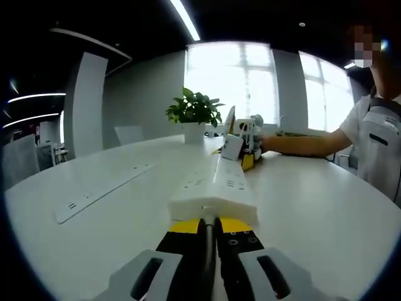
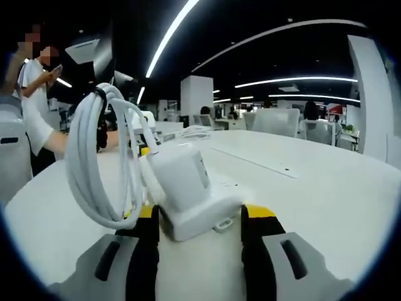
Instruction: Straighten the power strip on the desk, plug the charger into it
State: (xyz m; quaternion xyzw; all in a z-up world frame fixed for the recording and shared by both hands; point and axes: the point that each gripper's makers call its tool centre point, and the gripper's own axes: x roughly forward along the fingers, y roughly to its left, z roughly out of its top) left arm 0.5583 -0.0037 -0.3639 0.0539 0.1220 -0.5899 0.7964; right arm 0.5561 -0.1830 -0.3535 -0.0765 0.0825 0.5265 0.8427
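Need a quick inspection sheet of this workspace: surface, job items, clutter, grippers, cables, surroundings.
Surface: white desk, built-in socket panel.
Job's things: power strip lying lengthwise ahead; charger at its far end.
Clutter: potted plant.
Grippers: left gripper shut at the strip's near end; right gripper shut on charger.
Cables: white coiled cable on charger; strip's dark cord between left fingers.
Surroundings: windows, seated person, office chairs.
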